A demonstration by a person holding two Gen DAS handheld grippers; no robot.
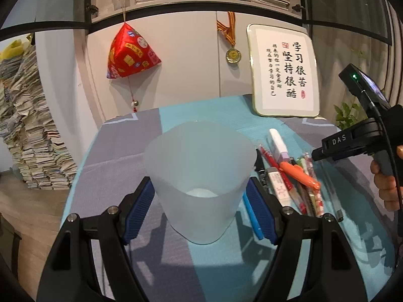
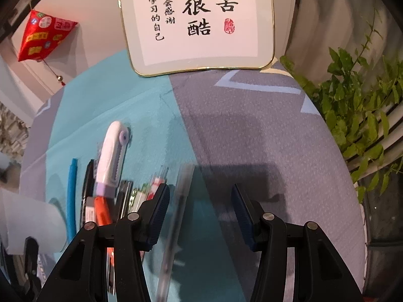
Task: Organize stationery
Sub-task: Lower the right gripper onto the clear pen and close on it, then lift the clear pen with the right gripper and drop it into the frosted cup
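Observation:
A frosted translucent cup (image 1: 199, 181) stands upright on the blue-grey cloth, and my left gripper (image 1: 200, 209) is shut on its lower sides. To its right lies a pile of pens: a white-and-lilac correction tape (image 1: 278, 144), an orange marker (image 1: 299, 173), a red pen (image 1: 274, 167), a blue pen (image 1: 253, 216), a clear pen (image 1: 333, 196). My right gripper (image 2: 199, 214) is open just above the cloth, with the clear pen (image 2: 176, 201) between its fingers. The correction tape (image 2: 110, 156) and the blue pen (image 2: 71, 196) lie to its left.
A framed calligraphy board (image 1: 284, 71) leans on the wall at the back of the table. A red pyramid ornament (image 1: 129, 51) and a medal (image 1: 233, 55) hang on the wall. Green plant leaves (image 2: 352, 105) stand at the right edge. Stacked papers (image 1: 27, 130) rise at the left.

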